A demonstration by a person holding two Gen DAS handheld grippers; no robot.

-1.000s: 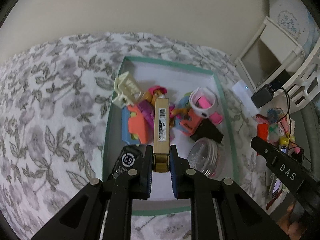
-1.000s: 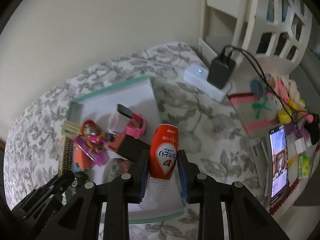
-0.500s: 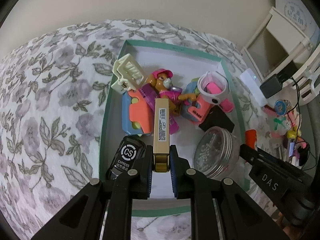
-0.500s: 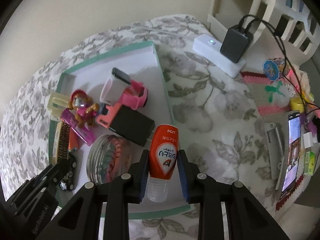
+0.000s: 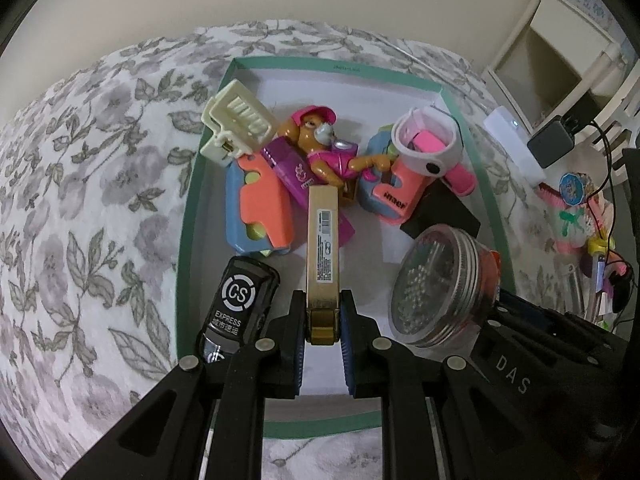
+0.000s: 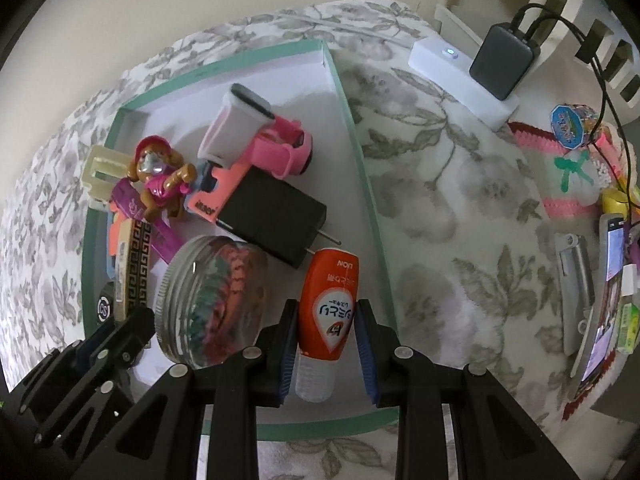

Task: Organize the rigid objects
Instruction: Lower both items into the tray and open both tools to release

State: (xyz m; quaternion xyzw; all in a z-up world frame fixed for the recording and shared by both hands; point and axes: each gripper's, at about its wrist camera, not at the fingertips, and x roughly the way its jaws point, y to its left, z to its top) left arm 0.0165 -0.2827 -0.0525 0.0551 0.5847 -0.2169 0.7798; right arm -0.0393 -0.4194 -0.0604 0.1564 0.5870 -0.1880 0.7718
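My left gripper is shut on a long gold box and holds it over the near middle of a green-rimmed white tray. The gold box shows its black-patterned side in the right wrist view. My right gripper is shut on an orange bottle with a clear cap, low over the tray's near right corner. In the tray lie a dog figure, orange-and-blue toys, a cream clip, a round clear jar, a black charger and a black tag.
The tray rests on a grey floral cloth. To its right are a white power strip with a black plug, cables, a phone, a metal clip and small toys. White shelving stands at the back right.
Both grippers have come down toward the tray with their loads; the tray and its contents look larger and nearer. Both grips are unchanged.
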